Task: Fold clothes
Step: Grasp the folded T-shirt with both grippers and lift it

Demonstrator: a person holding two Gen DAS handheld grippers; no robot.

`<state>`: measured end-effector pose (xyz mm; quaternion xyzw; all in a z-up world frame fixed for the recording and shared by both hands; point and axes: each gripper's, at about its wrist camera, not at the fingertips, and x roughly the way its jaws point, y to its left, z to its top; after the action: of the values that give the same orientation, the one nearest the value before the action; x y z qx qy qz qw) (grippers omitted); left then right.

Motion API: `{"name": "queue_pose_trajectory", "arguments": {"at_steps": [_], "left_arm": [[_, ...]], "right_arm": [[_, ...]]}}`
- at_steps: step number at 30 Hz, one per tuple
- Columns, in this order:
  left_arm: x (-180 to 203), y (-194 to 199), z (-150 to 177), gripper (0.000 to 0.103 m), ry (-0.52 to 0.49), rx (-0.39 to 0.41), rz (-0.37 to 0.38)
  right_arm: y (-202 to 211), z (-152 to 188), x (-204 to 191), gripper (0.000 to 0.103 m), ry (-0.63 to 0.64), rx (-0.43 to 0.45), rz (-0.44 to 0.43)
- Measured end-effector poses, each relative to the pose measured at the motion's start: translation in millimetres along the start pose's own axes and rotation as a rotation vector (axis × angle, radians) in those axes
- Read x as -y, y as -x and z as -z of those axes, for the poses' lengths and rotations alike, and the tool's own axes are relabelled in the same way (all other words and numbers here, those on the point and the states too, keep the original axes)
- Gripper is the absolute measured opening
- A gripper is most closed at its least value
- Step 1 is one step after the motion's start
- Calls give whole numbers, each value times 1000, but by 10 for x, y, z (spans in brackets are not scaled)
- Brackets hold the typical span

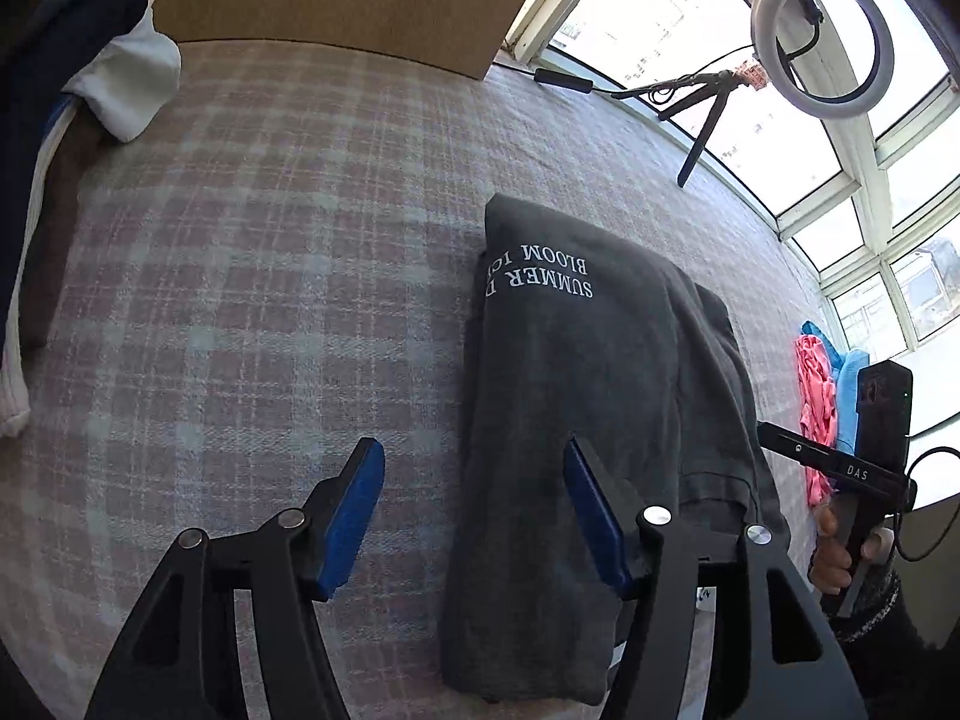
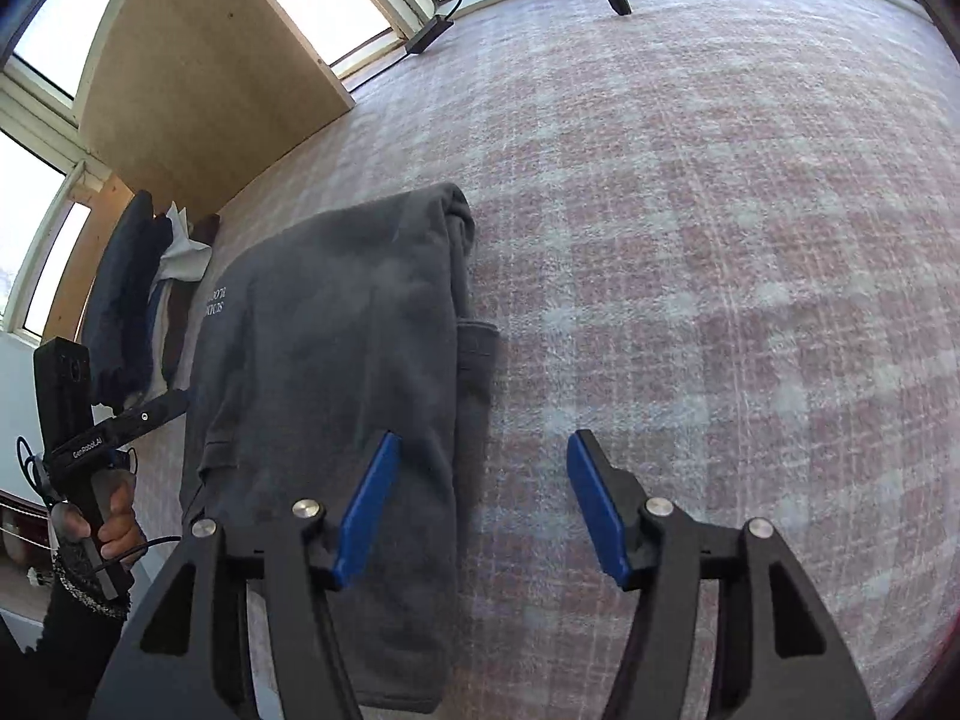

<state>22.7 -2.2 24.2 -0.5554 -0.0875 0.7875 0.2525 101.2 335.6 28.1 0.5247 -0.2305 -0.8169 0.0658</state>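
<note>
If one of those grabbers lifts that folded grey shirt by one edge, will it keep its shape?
Probably not. The grey shirt is soft layered cloth, so it would likely sag and unfold. On the checked cover it would more likely bunch than slide when pushed.

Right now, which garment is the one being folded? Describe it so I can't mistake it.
On the pink plaid bedspread, look mid-bed, away from the folded pile by the headboard. The dark grey shirt lies folded into a long strip; only it carries white lettering.
</note>
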Motion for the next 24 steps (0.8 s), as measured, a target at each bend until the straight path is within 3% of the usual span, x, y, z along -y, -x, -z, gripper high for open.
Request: {"name": "queue_pose_trajectory", "arguments": {"at_steps": [4, 8, 10, 11, 12, 13, 18, 24], "left_arm": [[139, -132, 24, 63, -40, -2, -6], [421, -237, 73, 55, -143, -30, -22], [528, -265, 99, 46, -155, -19, -34], [568, -274, 105, 34, -143, -14, -25], [608, -283, 110, 25, -132, -8, -17], [649, -289, 114, 23, -121, -2, -8], [970, 39, 74, 20, -152, 100, 49], [1021, 666, -68, 20, -182, 211, 94]], "right_arm": [[-71, 78, -170, 59, 80, 21, 19], [-179, 121, -403, 56, 198, 14, 50], [-224, 124, -478, 47, 209, 13, 33], [-246, 126, -515, 44, 214, 12, 25], [-269, 128, -552, 37, 219, 11, 17], [-287, 124, -582, 26, 217, 9, 1], [-97, 61, -774, 22, 147, 50, -162], [381, -7, -1291, 19, 200, 155, -206]]}}
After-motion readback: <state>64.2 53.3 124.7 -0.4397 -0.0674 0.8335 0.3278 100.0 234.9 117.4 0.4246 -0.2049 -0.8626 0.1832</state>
